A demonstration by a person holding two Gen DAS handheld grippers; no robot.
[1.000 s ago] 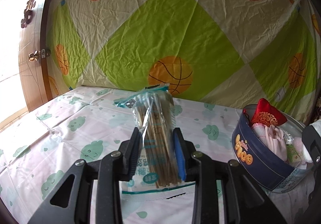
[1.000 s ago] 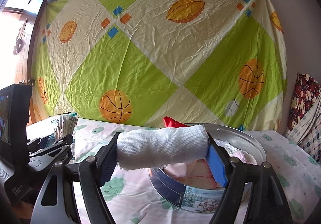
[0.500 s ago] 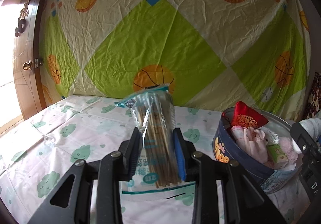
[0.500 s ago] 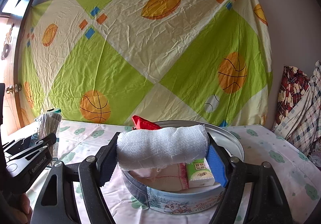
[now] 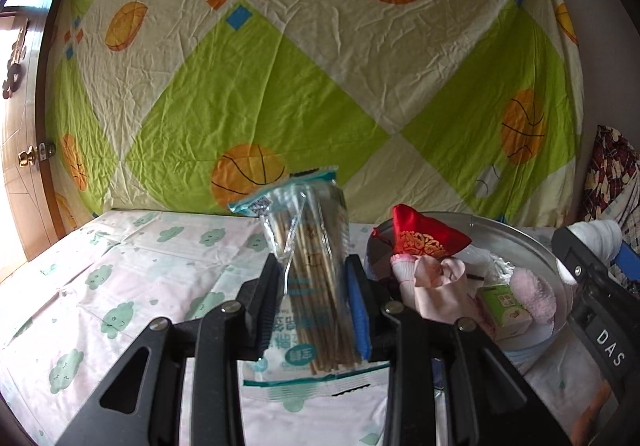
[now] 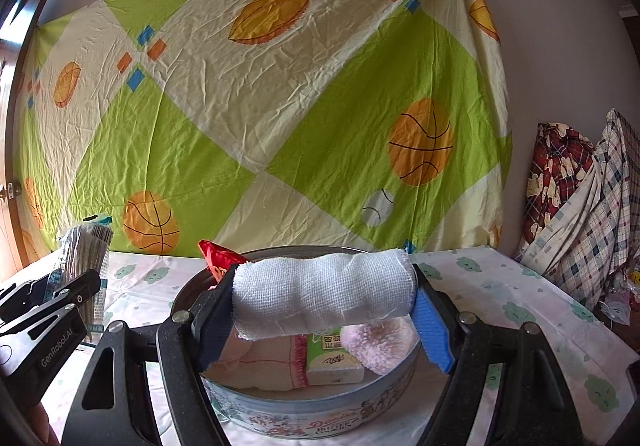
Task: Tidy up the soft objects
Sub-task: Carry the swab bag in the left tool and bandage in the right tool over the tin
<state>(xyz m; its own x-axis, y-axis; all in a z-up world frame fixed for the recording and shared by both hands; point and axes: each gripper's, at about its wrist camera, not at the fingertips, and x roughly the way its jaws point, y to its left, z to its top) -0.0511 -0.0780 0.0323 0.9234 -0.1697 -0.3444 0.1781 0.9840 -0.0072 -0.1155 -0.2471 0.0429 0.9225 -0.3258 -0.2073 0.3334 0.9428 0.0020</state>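
Soft things are going into the round tin [image 6: 304, 412], which sits on a worktop [image 5: 132, 278] covered with a cloud-print cloth, in front of a big green and cream sheet [image 6: 256, 102] hung on the wall. Already in the tin are a red embroidered pouch [image 5: 424, 236], a folded pink cloth [image 5: 434, 288], a fluffy pink puff [image 6: 380, 342] and a small green packet [image 6: 334, 358]. The right claw [image 6: 324, 298] hangs just above the tin, its jaws set wide and pressed on the two ends of a rolled white cloth [image 6: 322, 294], which lies crosswise between them. The left claw [image 5: 314, 296] is beside the tin on its left, jaws drawn narrow around a clear bag of thin sticks [image 5: 312, 266] that stands upright between them. As I judge it, the main risk is crowding: the two claws are close together near the tin, and if both go in at once they could knock each other or tip the rim. The roll is held only by its ends, so it may sag, unroll or slip out short of the tin. The tin is well filled, and a roll dropped on the pouch or the puff could slide off over the rim. The slick bag could also slip down through the narrow jaws. A heap of checked fabric [image 6: 580, 214] lies well off to the right, out of the way.
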